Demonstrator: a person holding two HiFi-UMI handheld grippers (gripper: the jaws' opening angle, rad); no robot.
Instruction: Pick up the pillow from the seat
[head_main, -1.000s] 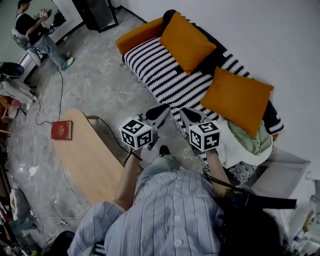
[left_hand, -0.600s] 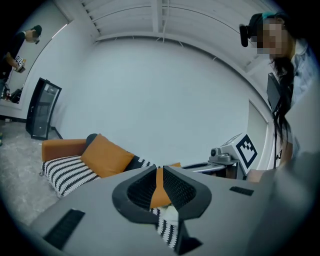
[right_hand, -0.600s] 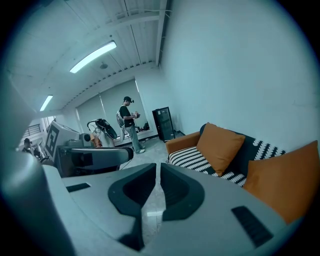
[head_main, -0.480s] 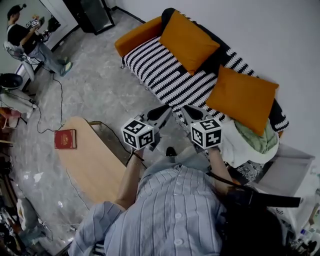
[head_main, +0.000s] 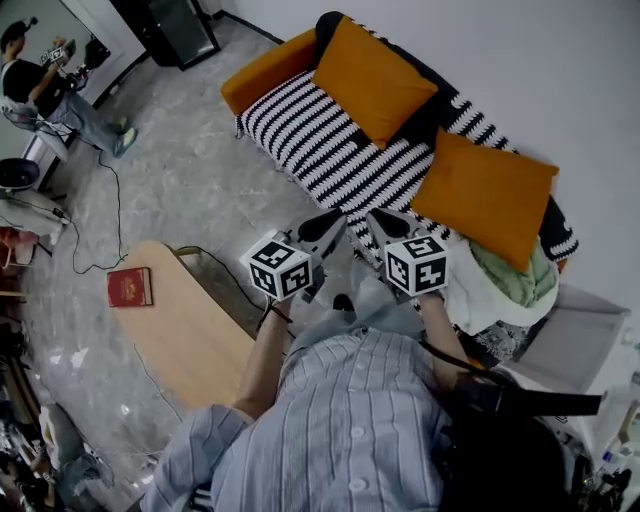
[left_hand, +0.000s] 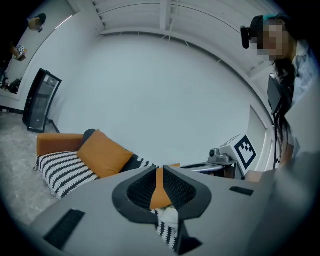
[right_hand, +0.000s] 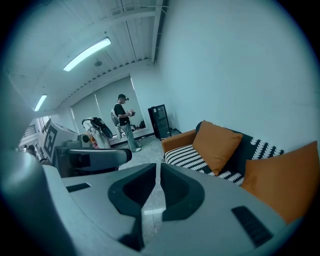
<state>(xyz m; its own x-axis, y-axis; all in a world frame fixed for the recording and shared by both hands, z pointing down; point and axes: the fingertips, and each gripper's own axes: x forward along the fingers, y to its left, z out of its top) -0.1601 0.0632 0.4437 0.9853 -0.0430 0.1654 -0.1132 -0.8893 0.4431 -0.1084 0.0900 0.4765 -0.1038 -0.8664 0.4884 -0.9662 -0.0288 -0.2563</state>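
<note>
1. Left gripper (head_main: 328, 226): fingers pressed together, nothing in them. It's in the air near the sofa's (head_main: 310, 130) front edge.
2. Right gripper (head_main: 382, 224): fingers pressed together too, empty. It sits just beside the left one and points at the same sofa.
3. Two orange pillows stand on the striped seat, leaning on the backrest, and neither is touched.
4. First pillow (head_main: 375, 80) is by the orange armrest (head_main: 262, 76).
5. Second pillow (head_main: 487, 195) is toward the other end, nearer the right gripper.
6. A white-and-green cloth bundle (head_main: 505, 282) lies at that end, just beside the second pillow.
7. Wooden table (head_main: 190, 335) is on the person's left, with a red book (head_main: 130, 287) lying on it.
8. A second person (head_main: 30, 80) stands at the far side of the room.
</note>
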